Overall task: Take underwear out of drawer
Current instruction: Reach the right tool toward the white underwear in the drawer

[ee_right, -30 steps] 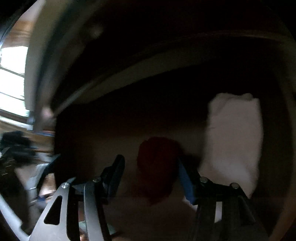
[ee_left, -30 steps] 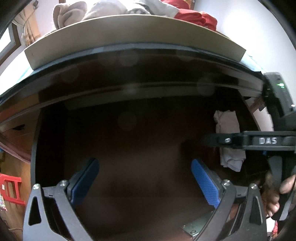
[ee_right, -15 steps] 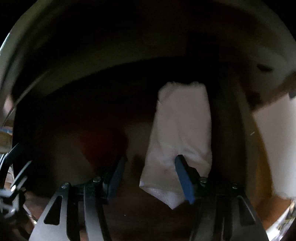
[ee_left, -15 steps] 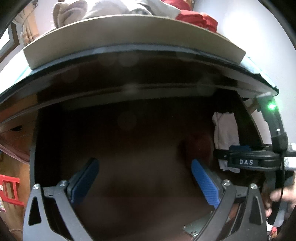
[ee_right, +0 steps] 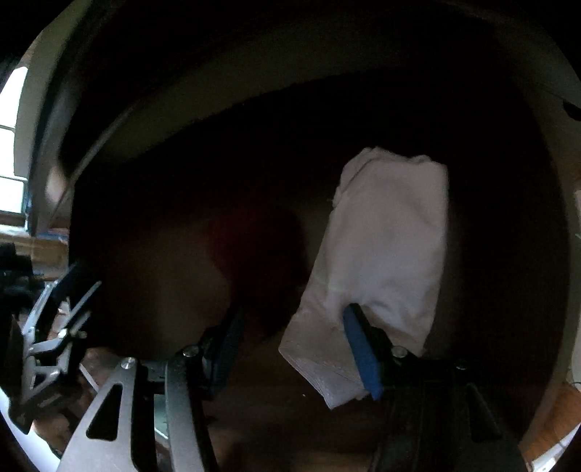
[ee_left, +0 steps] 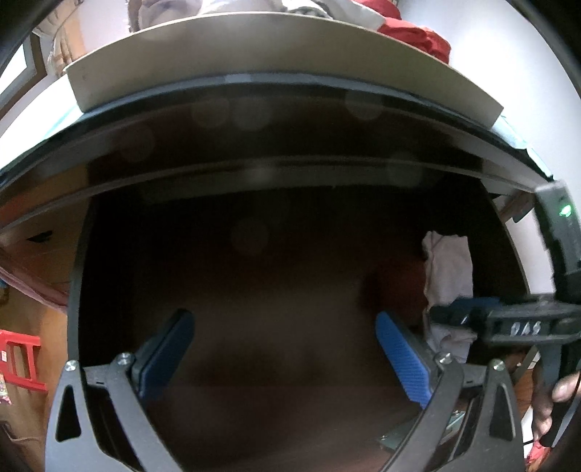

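A folded white underwear (ee_right: 385,261) lies on the dark wooden drawer floor (ee_right: 163,290) at the right side; it also shows in the left wrist view (ee_left: 448,276). A dark red garment (ee_right: 261,247) lies just left of it, dim in shadow. My right gripper (ee_right: 294,341) is open, low over the drawer floor, with its right pad touching the near edge of the white underwear and the red garment ahead of the gap. My left gripper (ee_left: 283,348) is open and empty over the bare drawer floor (ee_left: 254,290).
The drawer sits under a dark tabletop edge (ee_left: 290,94) with a pale board (ee_left: 276,43) on it carrying towels and red clothes (ee_left: 417,32). A red stool (ee_left: 18,355) stands at far left. The left gripper shows at the left in the right wrist view (ee_right: 54,319).
My right gripper swung from the red garment rightward to the white underwear, then shifted back slightly left. It stays open. My left gripper has barely moved.
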The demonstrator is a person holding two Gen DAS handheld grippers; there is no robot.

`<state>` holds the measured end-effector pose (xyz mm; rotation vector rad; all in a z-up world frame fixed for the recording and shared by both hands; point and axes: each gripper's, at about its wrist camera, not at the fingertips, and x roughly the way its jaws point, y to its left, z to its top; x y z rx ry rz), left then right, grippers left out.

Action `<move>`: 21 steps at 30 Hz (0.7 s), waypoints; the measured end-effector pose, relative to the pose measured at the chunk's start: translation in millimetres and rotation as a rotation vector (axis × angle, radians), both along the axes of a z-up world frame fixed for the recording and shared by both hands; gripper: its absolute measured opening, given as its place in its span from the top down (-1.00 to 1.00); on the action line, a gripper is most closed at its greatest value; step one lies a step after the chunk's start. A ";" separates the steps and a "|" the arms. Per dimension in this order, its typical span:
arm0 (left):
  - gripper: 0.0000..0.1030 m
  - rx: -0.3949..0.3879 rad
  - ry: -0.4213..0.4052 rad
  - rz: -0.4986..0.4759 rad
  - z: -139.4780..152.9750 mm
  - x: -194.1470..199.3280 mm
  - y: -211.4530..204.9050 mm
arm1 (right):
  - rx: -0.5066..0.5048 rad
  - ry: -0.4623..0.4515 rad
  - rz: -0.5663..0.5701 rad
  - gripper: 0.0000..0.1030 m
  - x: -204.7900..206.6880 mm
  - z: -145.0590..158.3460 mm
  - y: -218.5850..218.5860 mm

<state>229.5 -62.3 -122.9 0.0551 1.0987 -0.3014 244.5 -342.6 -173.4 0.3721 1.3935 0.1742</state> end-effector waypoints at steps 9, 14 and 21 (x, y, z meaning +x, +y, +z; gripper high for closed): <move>-0.97 0.014 0.012 -0.032 -3.0 6.5 -23.0 | -0.146 -0.034 -0.091 -0.16 0.4 21.1 -21.8; -0.97 0.068 0.056 -0.039 -10.2 13.7 -24.9 | -0.203 0.027 -0.052 -0.20 11.1 9.5 -13.4; -0.97 0.053 0.124 -0.053 -19.3 21.3 -36.7 | -0.316 -0.003 0.075 -0.07 12.6 15.9 20.0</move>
